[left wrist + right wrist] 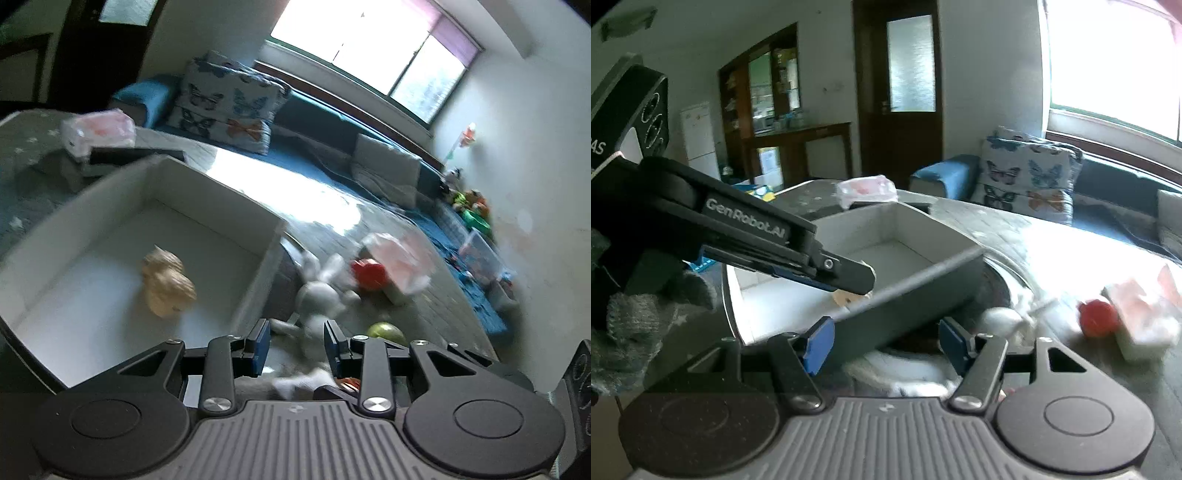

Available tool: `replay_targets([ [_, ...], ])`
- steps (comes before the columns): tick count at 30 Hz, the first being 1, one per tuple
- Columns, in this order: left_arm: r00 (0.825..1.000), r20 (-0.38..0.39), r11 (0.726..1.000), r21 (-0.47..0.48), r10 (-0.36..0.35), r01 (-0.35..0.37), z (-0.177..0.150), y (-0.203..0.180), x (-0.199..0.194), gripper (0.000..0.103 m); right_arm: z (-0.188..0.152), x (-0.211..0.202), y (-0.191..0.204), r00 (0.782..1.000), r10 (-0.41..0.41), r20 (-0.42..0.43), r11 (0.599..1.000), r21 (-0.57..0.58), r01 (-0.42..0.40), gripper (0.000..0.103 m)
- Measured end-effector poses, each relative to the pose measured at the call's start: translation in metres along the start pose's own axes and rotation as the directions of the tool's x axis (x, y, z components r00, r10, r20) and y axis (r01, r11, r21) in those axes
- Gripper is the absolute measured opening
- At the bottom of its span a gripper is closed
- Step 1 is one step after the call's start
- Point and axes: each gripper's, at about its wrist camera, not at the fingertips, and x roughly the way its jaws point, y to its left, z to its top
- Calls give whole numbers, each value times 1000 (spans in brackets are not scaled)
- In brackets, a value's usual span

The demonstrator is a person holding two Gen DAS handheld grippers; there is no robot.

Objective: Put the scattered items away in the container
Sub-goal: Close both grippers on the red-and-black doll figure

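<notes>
White container (207, 192): open box, left of frame on the tabletop (332, 229), one beige toy (168, 282) inside. White rabbit toy (321, 291), red ball (369, 273), green ball (386, 331) scattered beside it. Left tongs (297, 341) and right tongs (882, 341): apart, empty.

Open white box (207, 188) with beige toy (168, 282) inside; white rabbit (321, 295) just beside.

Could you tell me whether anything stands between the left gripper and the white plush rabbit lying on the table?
Nothing visible does. The left gripper is open and empty, and the white plush rabbit lies just beyond its fingertips on the grey quilted cover, outside the white box's right wall.
</notes>
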Motion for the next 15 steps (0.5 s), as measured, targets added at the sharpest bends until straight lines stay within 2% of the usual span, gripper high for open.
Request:
replay_targets([
  [5,998,-60,1000,19,-19,20,-15,-17,22,35,-25,-17,-14,998,-65,-10,997,35,66,72],
  [8,996,-87,999,18,-31,33,-20,-23,35,35,-38,-21,-21,995,-99,-21,994,50,100,72],
  [15,992,-114,997,36,-60,65,-23,-34,54,35,-53,-22,-41,993,-116,-38,986,113,119,79],
])
